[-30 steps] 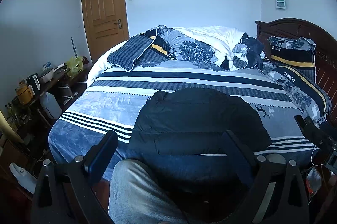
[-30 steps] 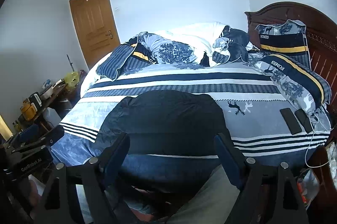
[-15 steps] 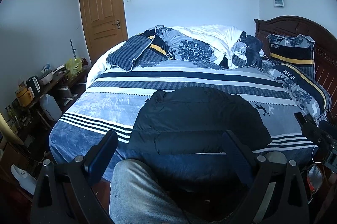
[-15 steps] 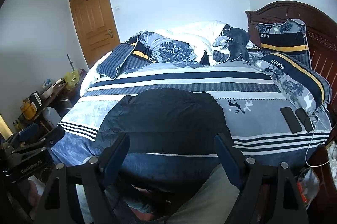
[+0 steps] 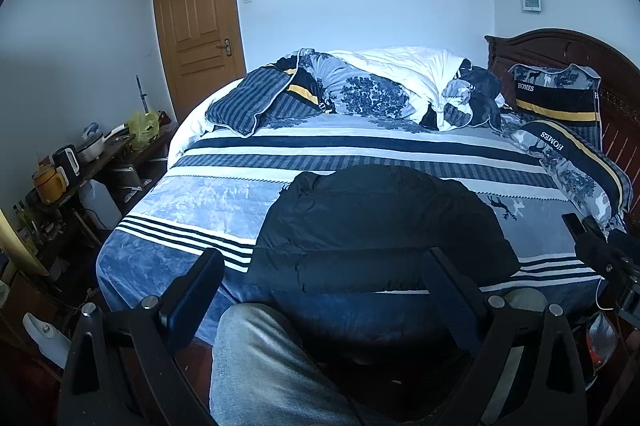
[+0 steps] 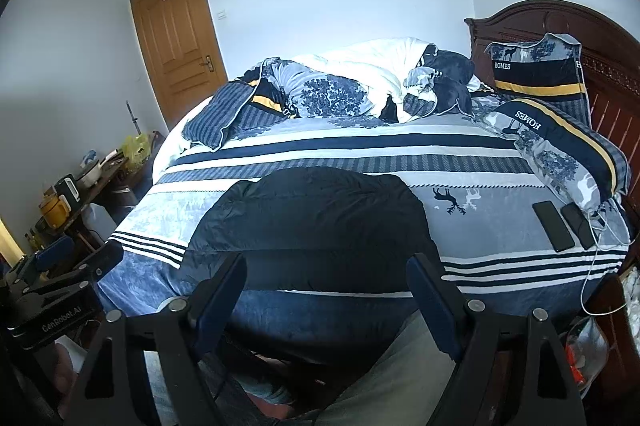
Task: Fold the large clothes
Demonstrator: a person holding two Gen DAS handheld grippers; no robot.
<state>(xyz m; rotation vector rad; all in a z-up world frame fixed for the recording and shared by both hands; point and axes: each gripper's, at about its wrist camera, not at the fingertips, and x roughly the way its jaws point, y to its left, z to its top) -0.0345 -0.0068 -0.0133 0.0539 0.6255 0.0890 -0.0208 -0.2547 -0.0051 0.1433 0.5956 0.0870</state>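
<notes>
A dark padded jacket [image 5: 380, 226] lies folded into a compact block on the near edge of the striped bed [image 5: 240, 161]; it also shows in the right wrist view [image 6: 316, 218]. My left gripper [image 5: 324, 266] is open and empty, held back from the bed edge above a leg in grey trousers. My right gripper [image 6: 328, 274] is open and empty, also short of the jacket. The right gripper's body shows at the right edge of the left wrist view [image 5: 604, 258], and the left gripper's body at the left of the right wrist view [image 6: 60, 286].
Crumpled quilt [image 5: 380, 85] and pillows [image 6: 560, 145] sit at the far side and right of the bed. Two phones [image 6: 554, 226] with a cable lie at the right. A cluttered side table [image 5: 72, 161] stands left, a wooden door [image 5: 196, 17] behind.
Both grippers have risen and tilted slightly; the views shifted a little. The jacket has not moved and both grippers stay open.
</notes>
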